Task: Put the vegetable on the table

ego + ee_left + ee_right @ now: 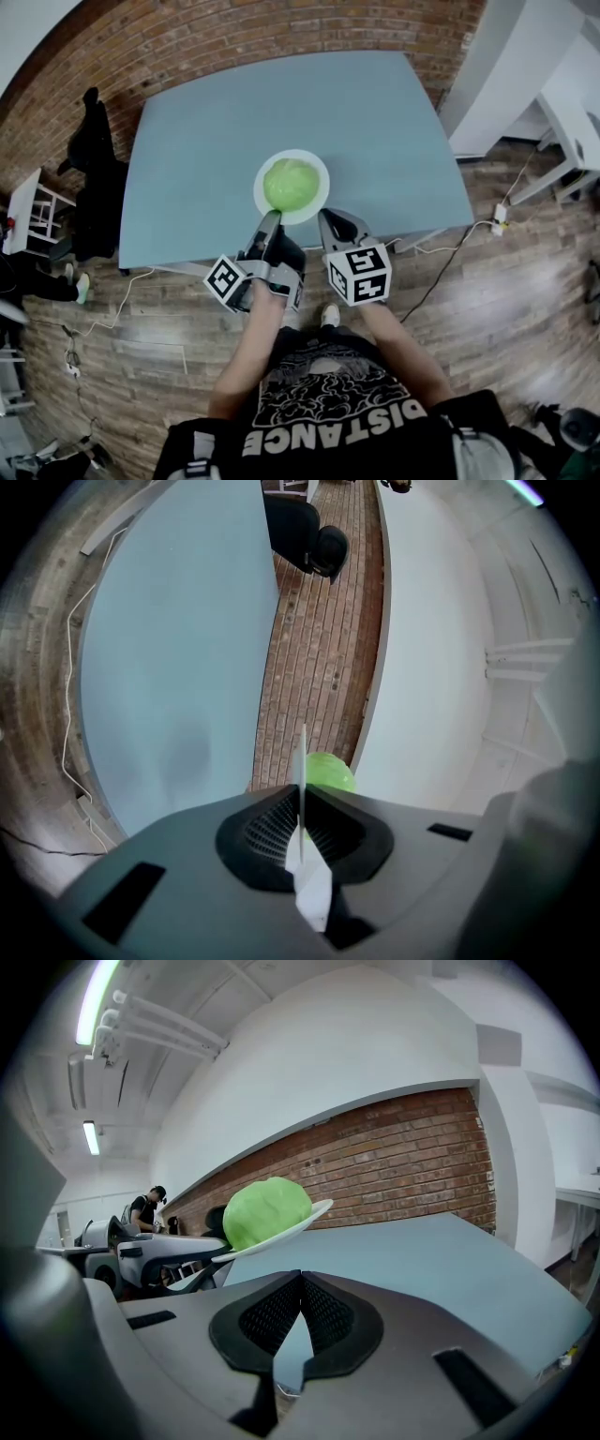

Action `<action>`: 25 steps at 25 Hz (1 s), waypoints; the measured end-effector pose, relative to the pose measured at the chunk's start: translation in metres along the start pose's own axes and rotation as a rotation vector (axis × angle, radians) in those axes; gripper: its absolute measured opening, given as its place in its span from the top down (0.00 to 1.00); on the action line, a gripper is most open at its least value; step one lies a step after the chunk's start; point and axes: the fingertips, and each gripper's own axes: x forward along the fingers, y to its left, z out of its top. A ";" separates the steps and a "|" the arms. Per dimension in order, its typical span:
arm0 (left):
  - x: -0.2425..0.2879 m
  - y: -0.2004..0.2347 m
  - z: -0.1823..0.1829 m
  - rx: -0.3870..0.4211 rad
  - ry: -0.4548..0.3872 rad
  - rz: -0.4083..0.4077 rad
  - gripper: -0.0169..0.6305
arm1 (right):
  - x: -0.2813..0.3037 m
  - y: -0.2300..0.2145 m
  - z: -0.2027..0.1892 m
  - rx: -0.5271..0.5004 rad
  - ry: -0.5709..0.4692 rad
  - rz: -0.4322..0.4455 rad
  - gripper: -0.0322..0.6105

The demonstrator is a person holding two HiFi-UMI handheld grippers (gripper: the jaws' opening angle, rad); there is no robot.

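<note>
A green round cabbage [291,184] lies on a white plate [323,176] over the near edge of the grey-blue table [281,103]. My left gripper [269,217] is shut on the plate's near rim. In the left gripper view the plate [303,757] stands edge-on between the jaws [302,797], with the cabbage [330,769] just beyond. The right gripper view shows the plate [311,1214] tilted and raised above the table [422,1251], still carrying the cabbage [267,1208]. My right gripper [330,217] is beside the plate, shut and holding nothing [300,1283].
A black chair with dark clothing [94,169] stands at the table's left side. White furniture [562,94] is at the right. Cables [450,258] run over the wooden floor below the table's front edge. A person [150,1207] stands far off.
</note>
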 end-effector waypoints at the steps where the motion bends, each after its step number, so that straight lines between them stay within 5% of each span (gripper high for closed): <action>1: 0.002 0.001 -0.001 -0.004 -0.001 0.001 0.95 | 0.001 -0.002 0.000 -0.001 0.002 0.000 0.94; 25: 0.066 0.013 0.055 -0.047 0.015 -0.008 0.95 | 0.082 -0.027 0.022 -0.059 0.021 -0.051 0.94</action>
